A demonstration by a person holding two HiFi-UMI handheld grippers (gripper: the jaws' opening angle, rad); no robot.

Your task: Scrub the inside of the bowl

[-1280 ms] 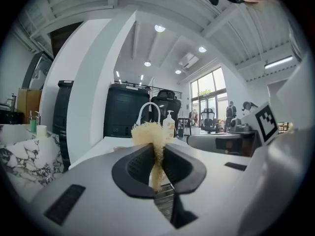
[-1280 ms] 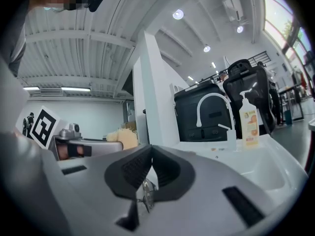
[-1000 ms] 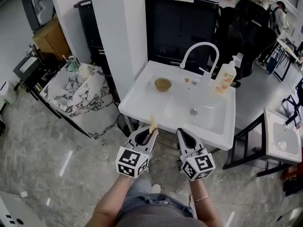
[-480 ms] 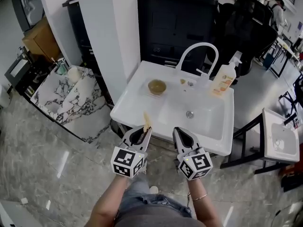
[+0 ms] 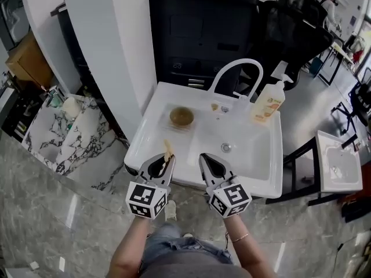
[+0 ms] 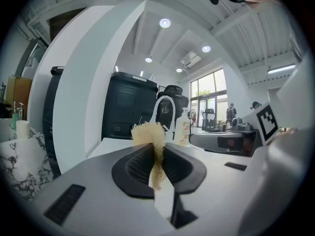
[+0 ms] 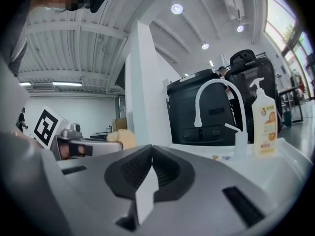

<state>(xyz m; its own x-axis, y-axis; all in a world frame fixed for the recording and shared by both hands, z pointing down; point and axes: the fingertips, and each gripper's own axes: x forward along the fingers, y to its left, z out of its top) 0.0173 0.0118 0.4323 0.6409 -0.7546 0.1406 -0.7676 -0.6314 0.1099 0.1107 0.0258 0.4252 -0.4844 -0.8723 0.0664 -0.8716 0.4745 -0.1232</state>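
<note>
A small tan bowl (image 5: 181, 117) sits on the left deck of the white sink (image 5: 145, 138), beside the basin. My left gripper (image 5: 167, 153) hovers over the sink's front left edge, shut on a yellow scrub pad (image 5: 168, 150) that sticks up between its jaws; the pad (image 6: 149, 134) fills the middle of the left gripper view. My right gripper (image 5: 204, 158) is beside it at the front rim, shut with nothing in it, its jaws meeting in the right gripper view (image 7: 150, 154). Both are well short of the bowl.
A white gooseneck faucet (image 5: 235, 74) rises behind the basin, with a soap bottle (image 5: 268, 104) to its right and a drain (image 5: 226, 147) in the basin. A white pillar (image 5: 110, 45) stands left, a black cabinet (image 5: 203, 28) behind, and a small white table (image 5: 336, 167) at right.
Over the last second I have moved closer to the sink. Both grippers now reach over its front edge, and the left one still grips the pad.
</note>
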